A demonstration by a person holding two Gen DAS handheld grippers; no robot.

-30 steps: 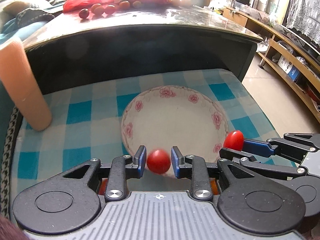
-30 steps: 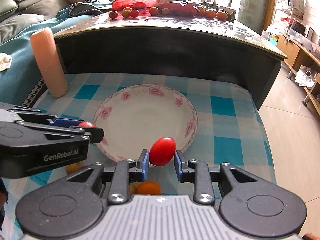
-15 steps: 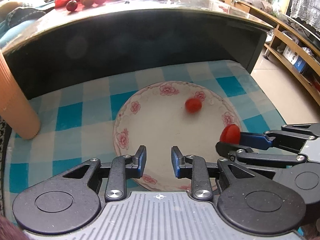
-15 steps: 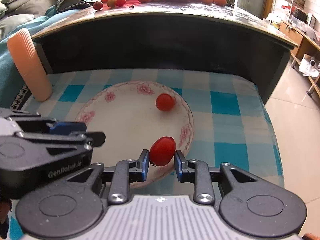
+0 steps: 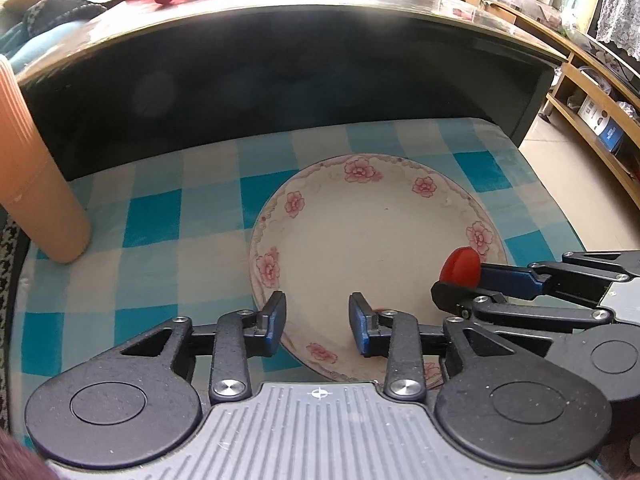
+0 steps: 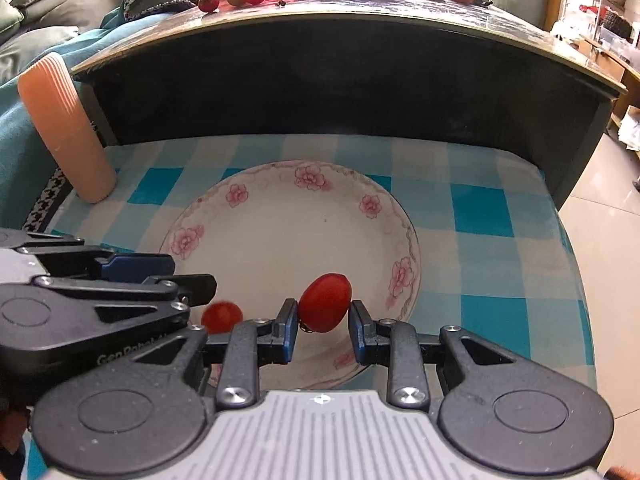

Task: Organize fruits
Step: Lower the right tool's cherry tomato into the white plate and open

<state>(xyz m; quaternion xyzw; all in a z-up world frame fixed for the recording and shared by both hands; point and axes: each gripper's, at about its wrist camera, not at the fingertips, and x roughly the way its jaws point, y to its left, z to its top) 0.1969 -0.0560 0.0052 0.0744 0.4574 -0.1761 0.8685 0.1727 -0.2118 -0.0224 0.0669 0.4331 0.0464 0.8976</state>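
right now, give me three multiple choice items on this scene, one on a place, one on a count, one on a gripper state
1. Where is the loose tomato?
A. in the plate near its front edge
B. on the checked cloth
C. in the left gripper

2. How many tomatoes are at the plate?
A. one
B. two
C. four

3. What is the right gripper doing?
A. open and empty
B. gripping the plate rim
C. holding a held tomato

Answers: 1 A, it lies on the white dish; 2 B, one loose, one held; 3 C, the fruit sits between its fingers while the left gripper is empty.
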